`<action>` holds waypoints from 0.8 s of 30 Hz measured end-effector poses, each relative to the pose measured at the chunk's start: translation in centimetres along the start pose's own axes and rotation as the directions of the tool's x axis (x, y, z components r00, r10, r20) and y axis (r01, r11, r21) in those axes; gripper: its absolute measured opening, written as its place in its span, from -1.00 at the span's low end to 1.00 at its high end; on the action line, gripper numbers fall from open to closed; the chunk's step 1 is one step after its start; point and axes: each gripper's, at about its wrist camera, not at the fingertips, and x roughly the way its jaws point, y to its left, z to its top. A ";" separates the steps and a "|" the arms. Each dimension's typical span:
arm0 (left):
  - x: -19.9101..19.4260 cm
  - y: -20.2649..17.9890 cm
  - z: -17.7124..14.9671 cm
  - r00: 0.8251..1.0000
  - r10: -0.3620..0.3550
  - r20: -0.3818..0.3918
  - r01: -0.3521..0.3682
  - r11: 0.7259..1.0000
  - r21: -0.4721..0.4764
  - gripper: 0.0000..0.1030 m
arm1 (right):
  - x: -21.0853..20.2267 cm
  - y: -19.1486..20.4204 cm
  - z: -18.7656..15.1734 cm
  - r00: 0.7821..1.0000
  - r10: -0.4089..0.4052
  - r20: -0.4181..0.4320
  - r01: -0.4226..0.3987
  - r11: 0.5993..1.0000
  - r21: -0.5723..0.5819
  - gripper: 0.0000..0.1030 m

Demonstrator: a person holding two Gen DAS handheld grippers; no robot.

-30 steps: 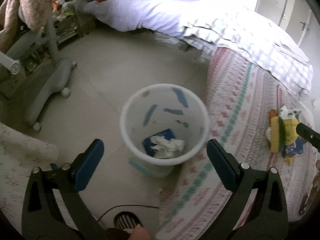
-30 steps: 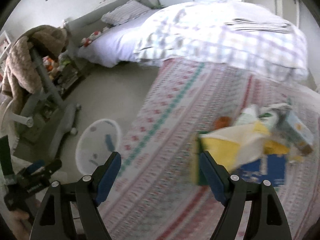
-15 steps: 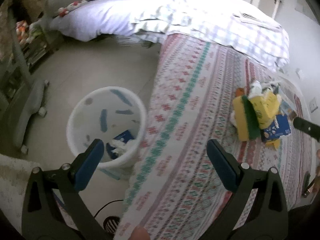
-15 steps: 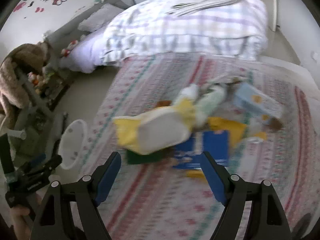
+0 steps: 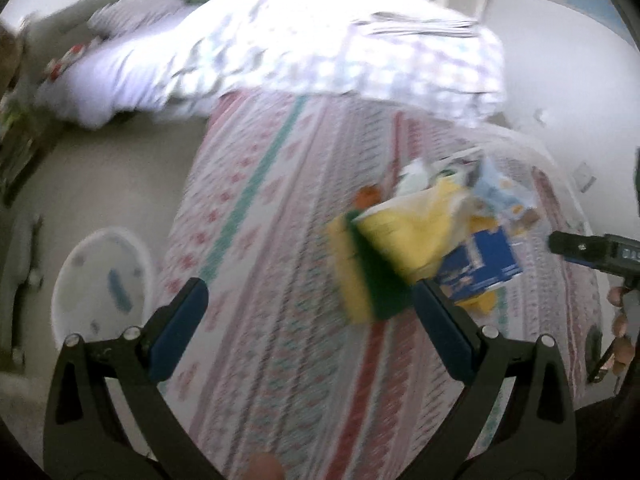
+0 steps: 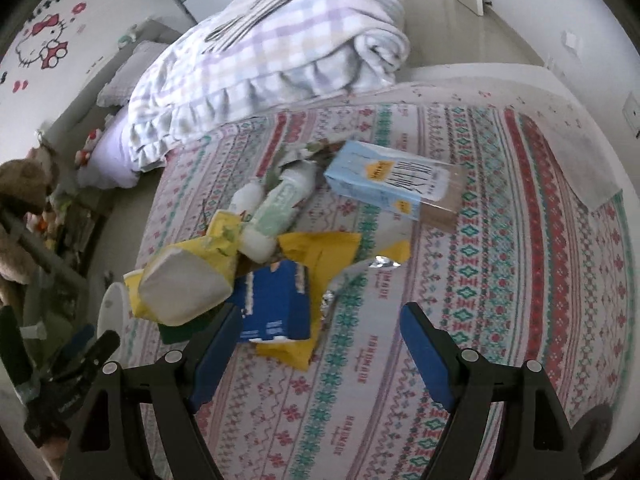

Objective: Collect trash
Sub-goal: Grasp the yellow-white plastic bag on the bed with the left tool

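Trash (image 6: pixel 276 248) lies heaped on my patterned bedspread (image 6: pixel 500 264), well apart from the white bin (image 5: pixel 102 280) on the floor beside the bed. Risk, as I judge it: the pile is loose and overlapping, so closing on the blue packet (image 6: pixel 276 304) could drag the yellow wrapper (image 6: pixel 320 252) or tip the bottle (image 6: pixel 280 208) off the edge. My right gripper (image 6: pixel 316 352) stands wide and empty just short of the heap; my left gripper (image 5: pixel 312 312) is likewise spread, holding nothing.
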 end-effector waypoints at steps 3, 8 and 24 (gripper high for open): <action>0.9 -2.1 0.8 0.998 -0.065 0.016 0.064 0.995 0.073 0.97 | 0.2 -0.6 0.0 1.000 -0.008 -0.006 0.009 1.000 0.014 0.60; 3.5 -3.4 1.5 0.993 -0.118 0.000 0.118 0.990 0.077 0.97 | 1.1 -1.3 0.0 0.999 0.004 -0.036 -0.003 0.999 0.053 0.60; 4.5 -1.9 2.3 0.971 -0.231 0.058 0.235 0.969 -0.079 -0.27 | 2.7 -0.9 0.5 0.998 -0.006 -0.065 0.007 1.000 0.027 0.60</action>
